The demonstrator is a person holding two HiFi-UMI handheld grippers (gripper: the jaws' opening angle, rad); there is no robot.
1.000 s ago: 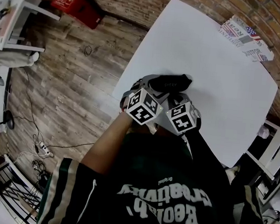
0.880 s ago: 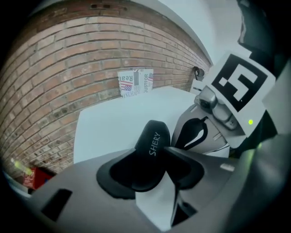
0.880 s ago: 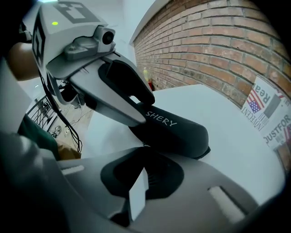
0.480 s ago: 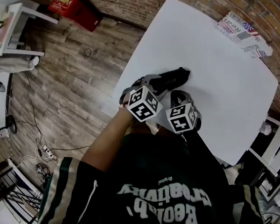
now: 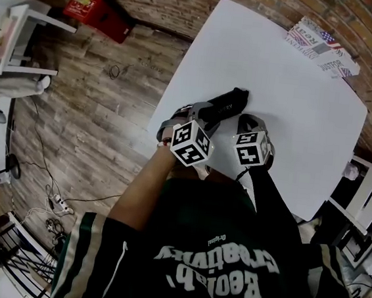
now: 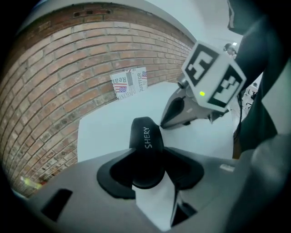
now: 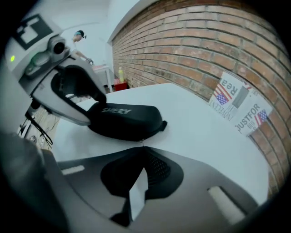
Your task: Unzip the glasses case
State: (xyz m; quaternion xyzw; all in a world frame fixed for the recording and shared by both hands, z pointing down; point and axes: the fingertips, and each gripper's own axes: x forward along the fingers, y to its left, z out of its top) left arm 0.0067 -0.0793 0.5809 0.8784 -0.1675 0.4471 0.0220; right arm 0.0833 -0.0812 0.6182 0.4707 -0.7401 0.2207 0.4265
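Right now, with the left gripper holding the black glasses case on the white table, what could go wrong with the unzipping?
1. The left gripper clamps only one end of the black hard-shell glasses case, so a tug may swivel it on the smooth white table.
2. The right gripper is shut at the small zip pull; I cannot tell that it holds it, so it may slip off.
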